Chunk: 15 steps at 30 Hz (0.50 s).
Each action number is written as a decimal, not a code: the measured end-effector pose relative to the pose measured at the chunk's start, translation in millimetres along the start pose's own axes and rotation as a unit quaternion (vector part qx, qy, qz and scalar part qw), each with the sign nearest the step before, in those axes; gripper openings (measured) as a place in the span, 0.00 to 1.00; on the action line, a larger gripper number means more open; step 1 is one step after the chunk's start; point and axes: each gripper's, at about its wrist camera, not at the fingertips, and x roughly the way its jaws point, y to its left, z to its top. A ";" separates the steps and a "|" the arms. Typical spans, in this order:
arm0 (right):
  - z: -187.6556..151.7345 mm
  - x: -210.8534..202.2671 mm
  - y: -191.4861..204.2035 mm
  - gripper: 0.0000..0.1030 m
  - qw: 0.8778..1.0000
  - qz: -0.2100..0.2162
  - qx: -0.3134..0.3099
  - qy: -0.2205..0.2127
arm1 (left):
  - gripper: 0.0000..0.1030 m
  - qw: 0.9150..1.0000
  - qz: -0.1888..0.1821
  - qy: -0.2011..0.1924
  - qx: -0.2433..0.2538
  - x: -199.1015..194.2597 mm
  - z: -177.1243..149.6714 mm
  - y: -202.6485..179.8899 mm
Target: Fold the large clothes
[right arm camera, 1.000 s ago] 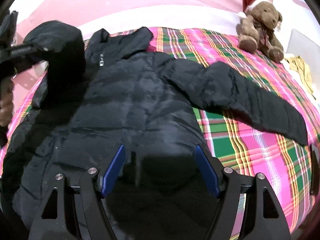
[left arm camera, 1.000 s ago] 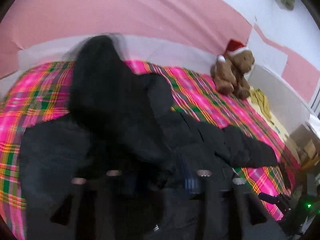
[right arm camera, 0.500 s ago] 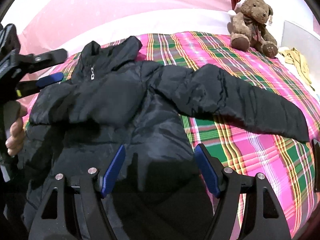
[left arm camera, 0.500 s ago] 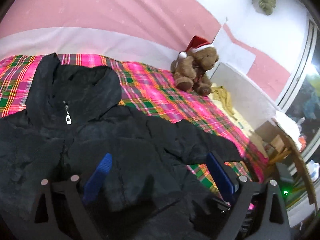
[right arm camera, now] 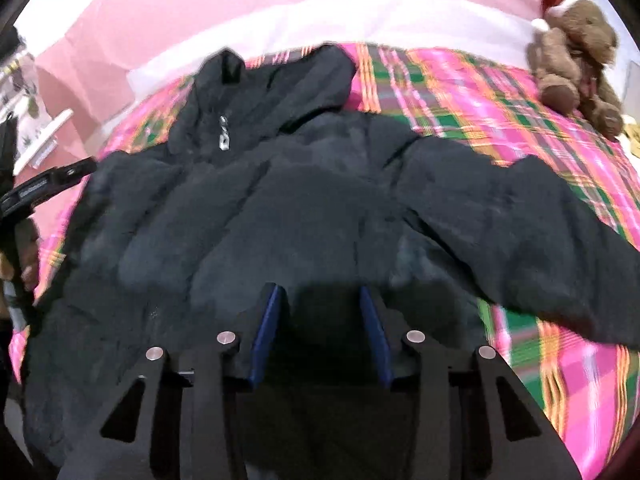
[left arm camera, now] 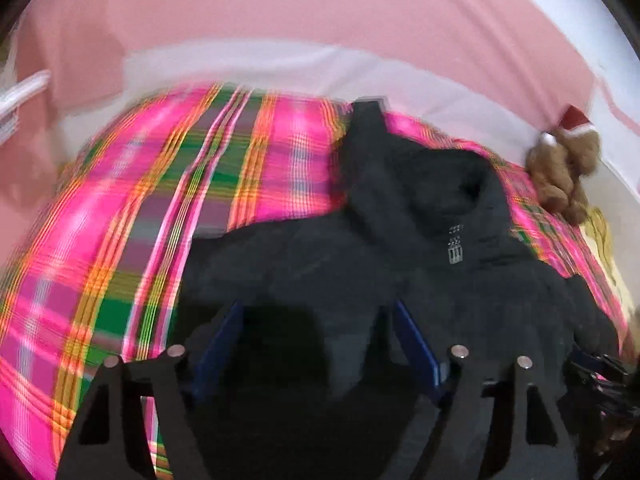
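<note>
Left hand-held gripper (left arm camera: 316,344) wide, right hand-held gripper (right arm camera: 322,328) narrowing over the black puffer jacket (right arm camera: 280,208) on the bed (right arm camera: 500,92) — slippery padding may escape a shallow pinch.

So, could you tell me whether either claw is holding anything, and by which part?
It cannot be told: the left claw and right claw have just been closing over the body of the black jacket, contact hidden in shadow.

A black puffy quilted jacket (right arm camera: 288,216); a bedspread (right arm camera: 472,92) checked in pink, green and orange; a brown plush teddy bear (right arm camera: 576,60) in a red-and-white hat; a pink wall (left arm camera: 280,8).
</note>
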 end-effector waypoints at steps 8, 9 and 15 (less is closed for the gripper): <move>26.5 32.1 -28.2 0.41 0.999 -0.037 0.013 0.018 | 0.74 0.999 -0.051 0.002 0.003 -12.8 -7.4 -2.5; 27.6 22.0 -28.7 0.41 0.999 -0.037 0.015 0.007 | 0.74 0.998 -0.058 -0.014 0.003 -21.5 -1.5 -0.6; 56.2 0.1 -19.6 0.41 0.999 -0.032 0.009 -0.040 | 0.67 1.000 -0.005 -0.022 0.007 -1.8 31.1 6.3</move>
